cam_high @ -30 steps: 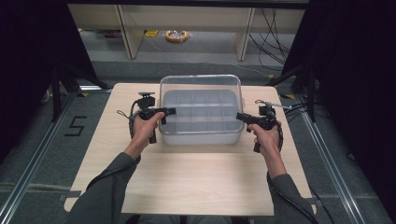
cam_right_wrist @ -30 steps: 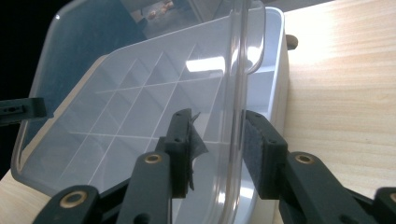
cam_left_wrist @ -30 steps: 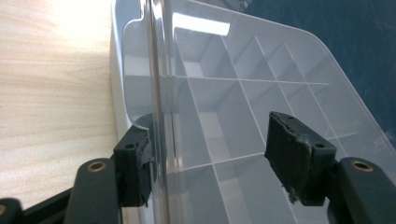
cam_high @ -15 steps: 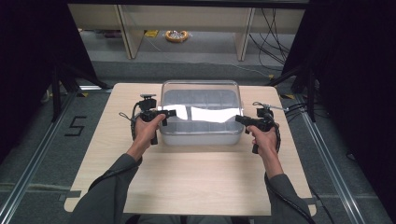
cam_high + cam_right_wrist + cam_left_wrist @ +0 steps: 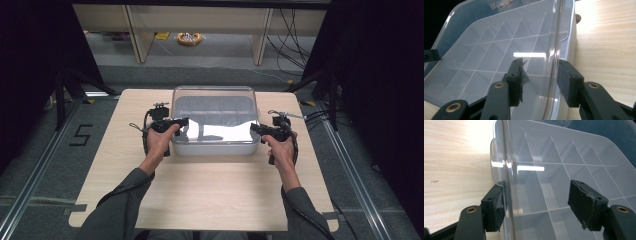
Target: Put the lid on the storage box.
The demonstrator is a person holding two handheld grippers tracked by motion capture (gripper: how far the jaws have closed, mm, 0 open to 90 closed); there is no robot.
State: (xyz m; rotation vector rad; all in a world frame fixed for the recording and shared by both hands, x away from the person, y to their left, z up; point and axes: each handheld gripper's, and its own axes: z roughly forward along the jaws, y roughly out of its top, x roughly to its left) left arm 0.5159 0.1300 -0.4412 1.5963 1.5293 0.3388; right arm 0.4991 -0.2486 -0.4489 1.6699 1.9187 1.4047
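- Clear plastic box (image 5: 216, 120) sits mid-bench (image 5: 200, 200), long axis running claw to claw
- Left claw (image 5: 541, 202) and right claw (image 5: 541, 85) straddle its end rims, both released, jaws just opening

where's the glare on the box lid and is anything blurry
High view: a broad white glare band on the lid near its front edge; picture soft overall. Left gripper view: a small bright streak on the lid, table washed out at top. Right gripper view: a sharp white bar on the lid, with the jaws in focus.
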